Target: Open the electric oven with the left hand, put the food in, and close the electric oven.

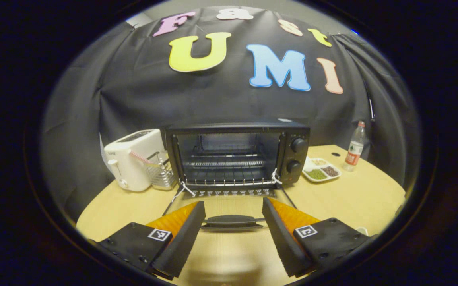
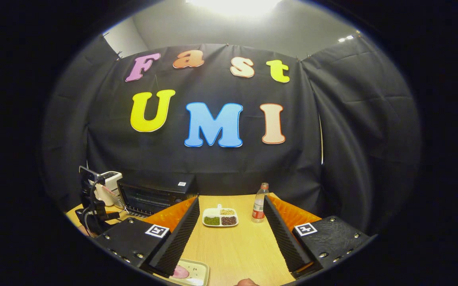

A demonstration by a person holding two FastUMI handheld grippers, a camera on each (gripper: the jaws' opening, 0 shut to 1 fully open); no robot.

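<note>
Your black electric oven (image 1: 237,157) near the back edge of the round wooden table (image 1: 352,198) is open, its glass door (image 1: 229,204) lying flat. Your left gripper (image 1: 233,220) hovers spread around the door's black handle (image 1: 232,221), not squeezing. The pink food on its pale tray (image 2: 187,273) waits at the front edge under your right gripper (image 2: 231,228), spread wide and holding nothing. Loading and closing remain.

I am standing in a staged recording booth, not a real kitchen: black cloth (image 2: 352,119) is hanging all round as walls. Kitchen props are sitting on a pale wooden table (image 1: 356,198): an electric oven (image 1: 237,157), a white toaster (image 1: 133,159), a divided dish (image 1: 321,170).
</note>
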